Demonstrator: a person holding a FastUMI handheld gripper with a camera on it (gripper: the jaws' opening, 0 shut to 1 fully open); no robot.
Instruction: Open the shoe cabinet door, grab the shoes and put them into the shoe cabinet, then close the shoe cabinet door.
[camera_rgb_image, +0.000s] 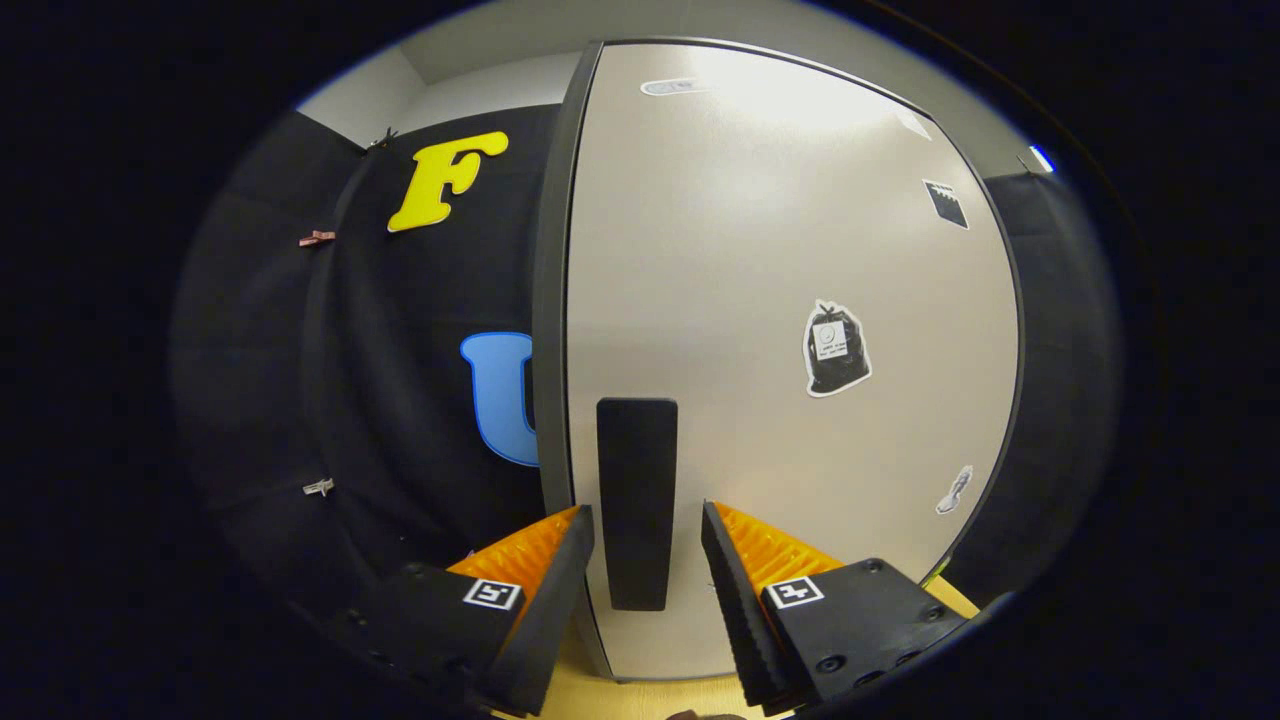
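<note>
The shoe cabinet door (780, 330) is a pale grey panel with a dark frame, standing closed right in front of me. Its black upright handle (637, 500) sits near the door's left edge. My gripper (645, 540) is open, with the handle's lower part between the two fingers. The fingers (735, 590) flank the handle with a small gap on each side and do not press on it.
The door carries a sticker of a black bag (836, 350) right of the handle and smaller stickers near its right edge. Black cloth (400, 380) hangs left of the cabinet. A light wooden floor strip (650, 695) shows below the door.
</note>
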